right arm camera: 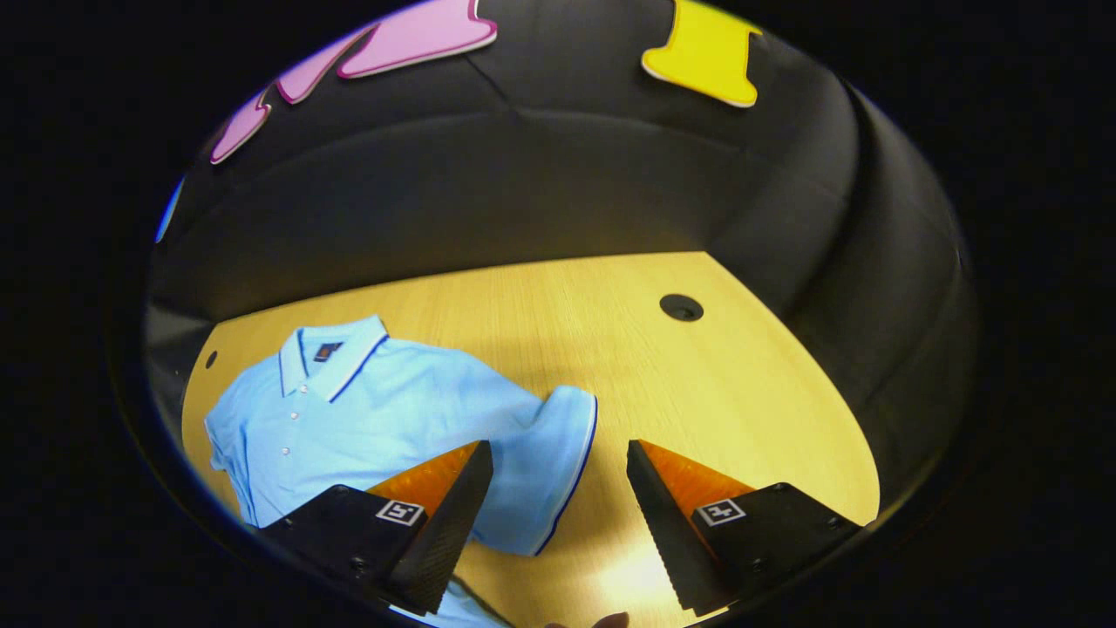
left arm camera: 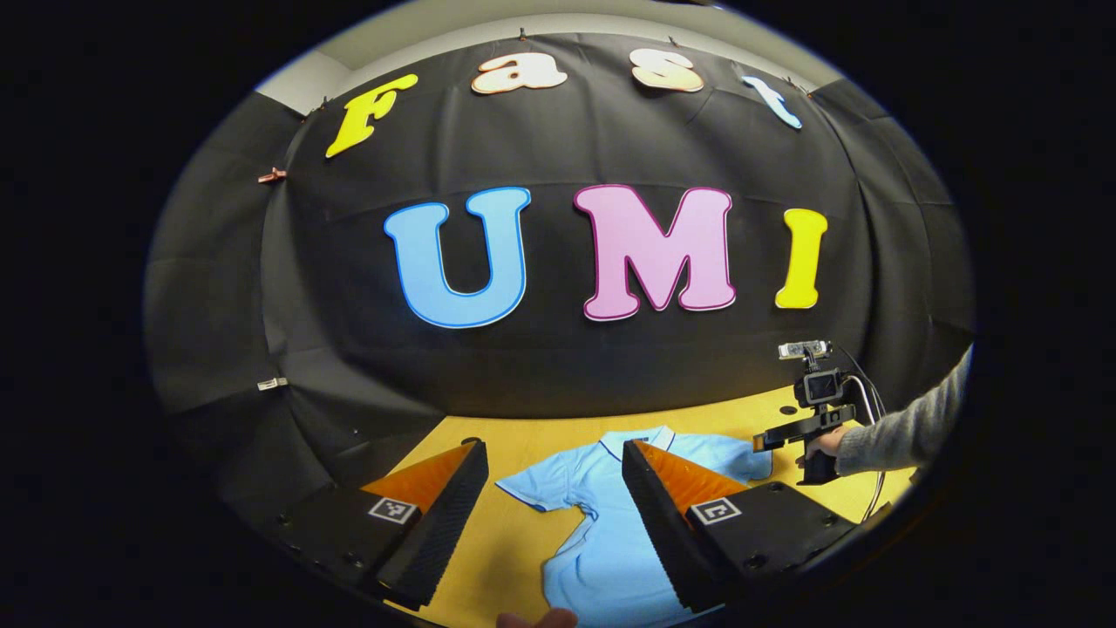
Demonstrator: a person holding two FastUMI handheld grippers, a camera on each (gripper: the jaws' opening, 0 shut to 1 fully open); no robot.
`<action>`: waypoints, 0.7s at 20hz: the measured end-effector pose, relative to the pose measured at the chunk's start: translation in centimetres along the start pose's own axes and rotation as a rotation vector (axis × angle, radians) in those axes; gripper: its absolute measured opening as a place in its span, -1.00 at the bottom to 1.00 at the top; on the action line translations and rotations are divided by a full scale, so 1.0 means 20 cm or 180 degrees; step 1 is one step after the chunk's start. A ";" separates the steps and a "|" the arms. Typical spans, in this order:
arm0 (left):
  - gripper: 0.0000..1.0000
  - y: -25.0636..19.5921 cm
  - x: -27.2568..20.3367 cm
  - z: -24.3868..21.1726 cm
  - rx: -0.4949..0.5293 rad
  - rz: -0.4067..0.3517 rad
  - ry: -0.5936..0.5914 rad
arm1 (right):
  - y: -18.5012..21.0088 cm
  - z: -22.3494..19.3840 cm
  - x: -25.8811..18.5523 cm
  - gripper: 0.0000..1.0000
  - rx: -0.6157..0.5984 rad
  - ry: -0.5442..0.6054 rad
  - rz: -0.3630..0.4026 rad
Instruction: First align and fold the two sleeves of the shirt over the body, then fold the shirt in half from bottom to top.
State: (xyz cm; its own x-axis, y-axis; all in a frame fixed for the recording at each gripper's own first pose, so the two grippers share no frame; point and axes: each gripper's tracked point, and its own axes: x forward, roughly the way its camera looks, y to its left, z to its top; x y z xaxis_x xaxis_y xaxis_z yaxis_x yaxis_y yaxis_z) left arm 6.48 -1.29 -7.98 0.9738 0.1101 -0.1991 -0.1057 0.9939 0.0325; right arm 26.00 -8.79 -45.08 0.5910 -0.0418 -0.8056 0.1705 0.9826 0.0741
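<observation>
Here, a light blue short-sleeved polo shirt with a white collar and dark blue trim, lying flat and face up on the pale wooden worktop, buttons showing down the front. In the right gripper view, right gripper low over the worktop, fingers spread wide apart with nothing between them but the blue-edged cuff of one sleeve, not pinched; cannot tell if one finger touches the cloth. A small round dark hole in the worktop, well apart from the shirt. In the left gripper view, left gripper above the other side of the shirt, fingers spread wide too, holding nothing. Farther off in that same view, the right gripper held by a hand in a grey knitted sleeve, near the shirt's far sleeve.
</observation>
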 end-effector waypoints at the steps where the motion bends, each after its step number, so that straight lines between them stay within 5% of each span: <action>1: 0.96 0.00 0.01 -0.01 -0.0002 0.0015 0.0021 | -0.03 -0.02 0.04 0.94 0.0036 0.0082 -0.0009; 9: 0.96 -0.03 0.06 -0.07 0.0032 0.0027 0.0140 | -0.04 -0.03 0.12 0.91 0.0097 0.0247 -0.0052; 13: 0.96 -0.02 0.07 -0.08 0.0050 0.0025 0.0139 | 0.00 -0.04 0.12 0.41 0.0114 0.0292 -0.0039; 14: 0.96 -0.01 0.06 -0.09 0.0055 0.0030 0.0151 | 0.01 -0.04 0.11 0.11 0.0143 0.0311 -0.0046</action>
State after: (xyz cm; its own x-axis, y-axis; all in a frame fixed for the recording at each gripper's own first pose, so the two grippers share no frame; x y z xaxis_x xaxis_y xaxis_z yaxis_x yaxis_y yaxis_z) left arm 7.38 -1.37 -9.97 0.9621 0.1204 -0.2449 -0.1111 0.9925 0.0515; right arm 26.70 -8.49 -47.40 0.5088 -0.0360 -0.8601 0.2151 0.9727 0.0866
